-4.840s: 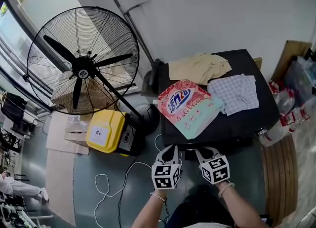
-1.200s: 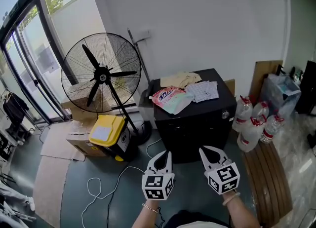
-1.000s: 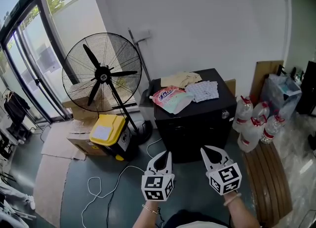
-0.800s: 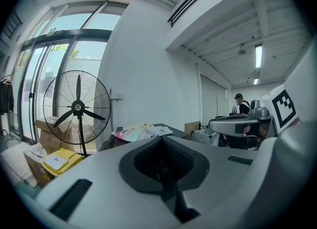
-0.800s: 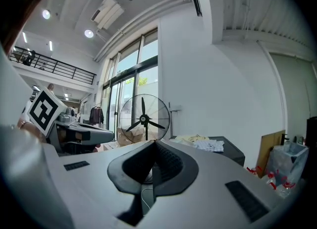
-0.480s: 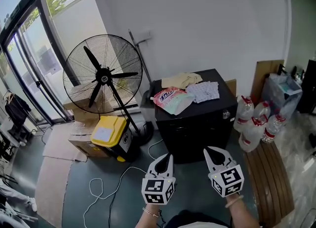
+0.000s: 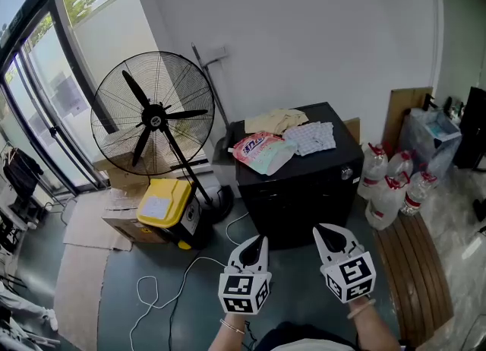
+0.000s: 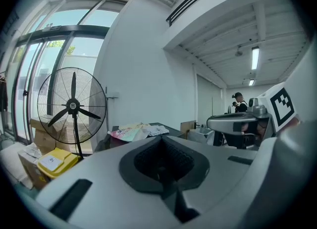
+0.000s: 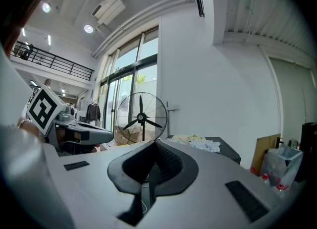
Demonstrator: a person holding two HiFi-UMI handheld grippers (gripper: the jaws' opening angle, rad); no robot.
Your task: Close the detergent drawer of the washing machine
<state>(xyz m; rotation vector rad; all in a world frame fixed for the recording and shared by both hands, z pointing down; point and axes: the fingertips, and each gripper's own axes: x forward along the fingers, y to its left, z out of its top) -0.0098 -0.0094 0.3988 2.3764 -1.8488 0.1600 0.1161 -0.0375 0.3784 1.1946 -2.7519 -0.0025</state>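
Note:
The black washing machine [image 7: 304,190] stands against the wall, a silver knob [image 7: 346,172] on its front; it also shows in the left gripper view [image 8: 148,126] and the right gripper view [image 9: 223,148]. Its drawer front is too dark to make out. On its lid lie a pink detergent bag [image 7: 258,150], a checked cloth [image 7: 310,137] and a beige cloth [image 7: 277,120]. My left gripper [image 7: 260,240] and right gripper [image 7: 323,229] hang side by side well short of the machine's front, both shut and holding nothing. Their tips meet in the left gripper view [image 8: 161,139] and the right gripper view [image 9: 154,143].
A large floor fan [image 7: 152,114] and a yellow box [image 7: 163,205] stand left of the machine, with a white cable [image 7: 163,285] looping over the floor. Water bottles [image 7: 383,190] and a wooden board [image 7: 414,273] sit at the right. A pole [image 7: 216,99] leans on the wall.
Since the earliest frame the view has drawn back from the machine's lid, so the whole machine shows. Over the last second both grippers stay shut and almost still; the view shifts slightly.

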